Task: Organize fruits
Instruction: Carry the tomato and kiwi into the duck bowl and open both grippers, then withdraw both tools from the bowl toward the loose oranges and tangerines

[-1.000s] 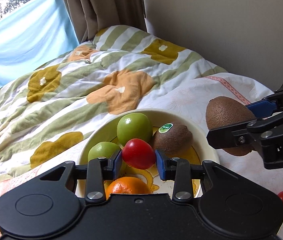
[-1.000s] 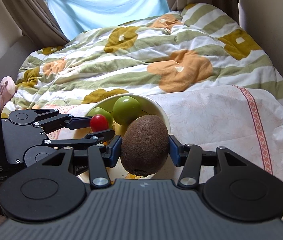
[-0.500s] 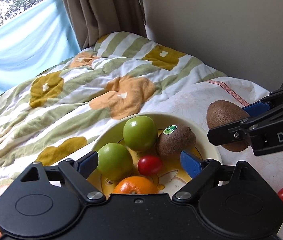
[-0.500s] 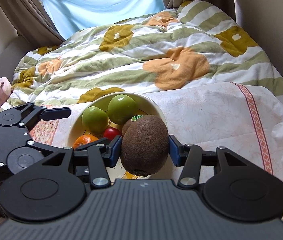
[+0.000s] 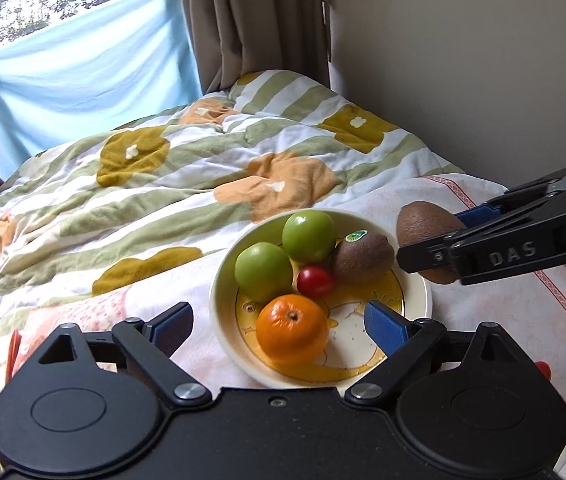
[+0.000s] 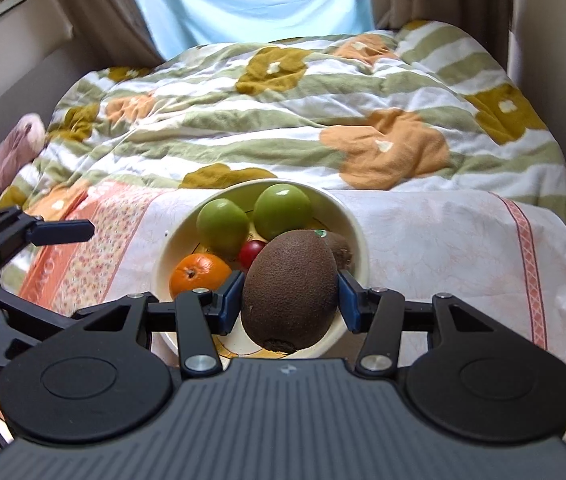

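A cream bowl (image 5: 223,276) on the bed holds two green apples (image 5: 309,236), a red tomato (image 5: 315,281), an orange (image 5: 292,328) and a stickered kiwi (image 5: 363,258). My left gripper (image 5: 279,320) is open and empty, its jaws spread wide at the bowl's near rim. My right gripper (image 6: 289,300) is shut on a second brown kiwi (image 6: 289,290) and holds it above the bowl's near right edge; this kiwi also shows in the left wrist view (image 5: 427,228). The bowl (image 6: 357,240) lies just ahead of the right gripper.
The bowl sits on a pale patterned cloth (image 6: 443,236) over a flowered green-striped quilt (image 6: 283,112). A small red fruit (image 5: 544,369) lies on the cloth at the right. A wall (image 5: 463,60) is to the right, curtains and window behind. A pink bundle (image 6: 11,156) lies far left.
My left gripper opened, let the red tomato drop into the bowl and pulled back. My right gripper still holds the kiwi and has swung over the bowl's edge.
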Demonstrator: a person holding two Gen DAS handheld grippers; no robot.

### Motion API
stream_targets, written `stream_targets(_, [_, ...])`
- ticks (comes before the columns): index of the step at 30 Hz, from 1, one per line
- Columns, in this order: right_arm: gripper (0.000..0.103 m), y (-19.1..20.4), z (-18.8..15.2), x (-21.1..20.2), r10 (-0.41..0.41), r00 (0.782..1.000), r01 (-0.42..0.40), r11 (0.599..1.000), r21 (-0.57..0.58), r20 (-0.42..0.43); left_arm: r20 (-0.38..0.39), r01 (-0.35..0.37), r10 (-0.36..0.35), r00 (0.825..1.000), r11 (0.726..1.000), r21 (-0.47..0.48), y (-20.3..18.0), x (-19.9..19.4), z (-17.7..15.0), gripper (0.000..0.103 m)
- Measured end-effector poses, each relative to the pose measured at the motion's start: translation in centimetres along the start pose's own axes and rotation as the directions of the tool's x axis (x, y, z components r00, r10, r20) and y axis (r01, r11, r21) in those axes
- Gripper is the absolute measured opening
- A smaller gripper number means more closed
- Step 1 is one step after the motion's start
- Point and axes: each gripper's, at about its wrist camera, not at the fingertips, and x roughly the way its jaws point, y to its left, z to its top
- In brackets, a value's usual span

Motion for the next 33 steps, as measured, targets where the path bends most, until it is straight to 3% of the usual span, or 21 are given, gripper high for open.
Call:
stream_targets(11, [0.064, 2.9, -1.1, 4.3, 0.036, 0.999, -0.04, 0.989, -0.143, -0.032, -0.022, -0.021, 0.02, 1.0, 0.998, -0.053, 1.0, -1.6, -2.3, 0.097])
stream_targets(28, [0.066, 3.6, -3.1, 6.9, 0.013, 0.997, -0.028, 0.98, -0.196, -0.074, -0.018, 0.008, -0.011, 1.0, 0.993, -0.122, 2.4, -2.4, -3.4, 0.098])
stream_targets(29, [0.069, 3.6, -3.1, 6.6, 0.016, 0.998, -0.027, 0.98, -0.196, -0.056, -0.018, 0.007, -0.01, 1.0, 0.992, -0.123, 2.4, -2.4, -3.4, 0.098])
stream_targets(30, [0.083, 3.6, -3.1, 6.3, 0.021, 0.999, -0.029, 0.98, -0.198, -0.045, -0.017, 0.007, -0.009, 1.0, 0.992, -0.124, 2.5, -2.4, -3.4, 0.098])
stream_targets(31, [0.103, 3.7, -3.1, 6.1, 0.021, 0.999, -0.029, 0.98, -0.199, -0.045, -0.016, 0.006, -0.008, 1.0, 0.992, -0.123, 2.5, -2.5, -3.5, 0.098])
stream_targets(33, [0.103, 3.7, -3.1, 5.4, 0.02, 0.999, -0.026, 0.98, -0.198, -0.03, -0.013, -0.001, -0.001, 1.0, 0.993, -0.121, 2.4, -2.7, -3.4, 0.098])
